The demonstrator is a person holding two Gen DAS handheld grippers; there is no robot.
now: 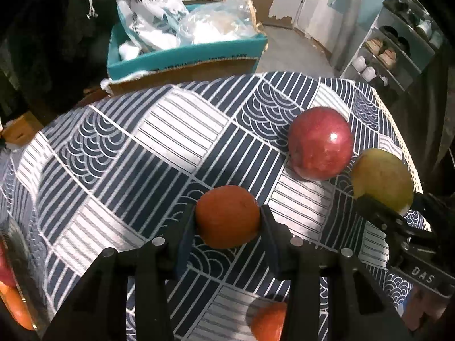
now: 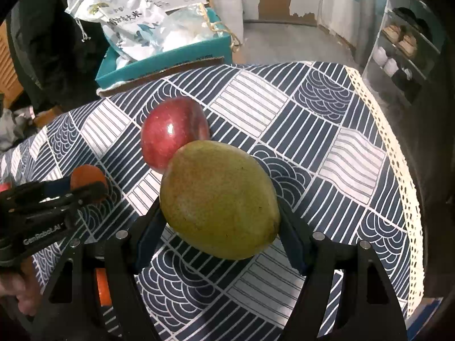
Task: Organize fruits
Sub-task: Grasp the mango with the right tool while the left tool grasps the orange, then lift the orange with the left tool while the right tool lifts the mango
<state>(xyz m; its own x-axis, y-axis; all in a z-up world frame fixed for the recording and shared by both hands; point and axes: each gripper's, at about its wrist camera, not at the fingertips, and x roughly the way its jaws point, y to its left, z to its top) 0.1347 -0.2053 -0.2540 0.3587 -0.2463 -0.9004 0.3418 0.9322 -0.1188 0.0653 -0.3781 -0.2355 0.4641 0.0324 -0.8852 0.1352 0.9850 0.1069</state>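
My left gripper point(image 1: 227, 221) is shut on an orange point(image 1: 227, 216) and holds it above the patterned tablecloth point(image 1: 159, 142). My right gripper point(image 2: 220, 216) is shut on a yellow-green mango point(image 2: 219, 199), also lifted off the cloth; the mango shows in the left wrist view point(image 1: 381, 179) at the right. A red apple point(image 1: 320, 143) rests on the cloth between them, just behind the mango in the right wrist view point(image 2: 170, 133). A second orange point(image 1: 268, 321) lies on the cloth under the left gripper. The left gripper with its orange point(image 2: 85, 177) shows at the right wrist view's left edge.
A teal cardboard box point(image 1: 184, 56) with plastic bags stands beyond the table's far edge. A shoe rack point(image 1: 392, 51) is at the back right. The cloth's lace edge point(image 2: 398, 156) marks the table's right side. More orange and red fruit point(image 1: 11, 289) sits at the left edge.
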